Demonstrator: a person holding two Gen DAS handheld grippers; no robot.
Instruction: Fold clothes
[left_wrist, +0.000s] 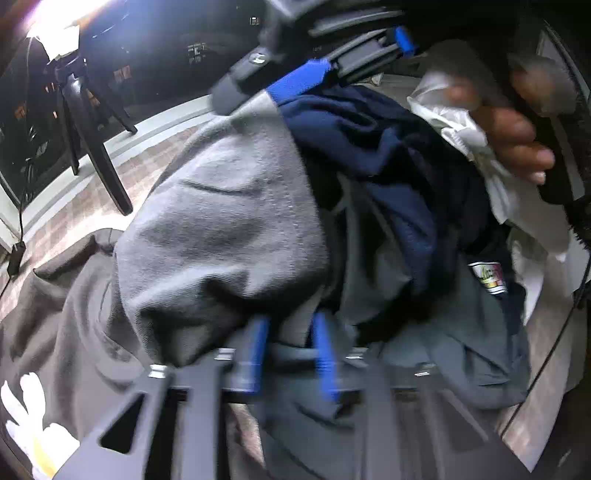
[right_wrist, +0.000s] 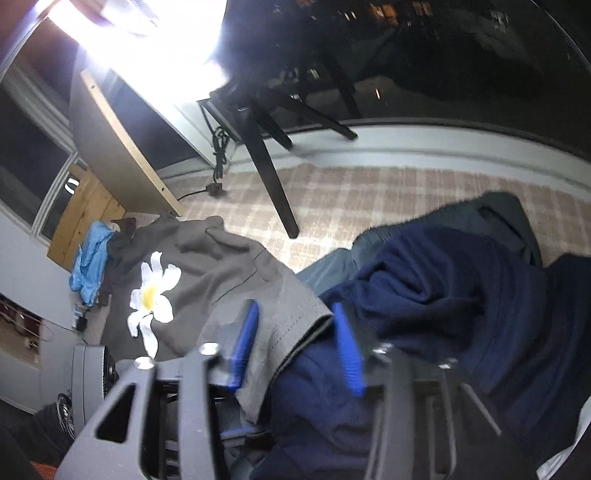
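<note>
Left wrist view. You see five garments heaped together: one grey top (left_wrist: 221, 229), one navy fleece (left_wrist: 380, 147), one slate garment (left_wrist: 472, 339) bearing a small coloured label (left_wrist: 487, 277), one white cloth (left_wrist: 461, 122), and one brown tee (left_wrist: 74, 332) with a white flower print at the lower left. Your left tongs (left_wrist: 291, 354) show two blue pads standing a narrow way apart, with a fold of fabric lying in the gap between them; whether that fold is grey or slate cannot be told through the blur. Your right tongs (left_wrist: 332, 62) enter from above, one blue pad touching the top edge of the grey top where it meets the navy fleece. One hand (left_wrist: 517, 136) lies at the right, against the white cloth. One dark tripod (left_wrist: 96, 147) stands on the checked floor (left_wrist: 74, 206).

Right wrist view. You see four garments: the brown tee (right_wrist: 221, 273) with one flower (right_wrist: 151, 299), the navy fleece (right_wrist: 443, 295), the slate garment (right_wrist: 406, 229) behind it, and one light blue cloth (right_wrist: 88, 266) at the far left. Your right tongs (right_wrist: 299, 343) stand narrowly apart, and the stitched hem of the grey-brown fabric passes between the two blue pads, the right pad touching the navy fleece. One tripod leg (right_wrist: 273, 181) stands on the floor (right_wrist: 369, 199) beyond the heap.
</note>
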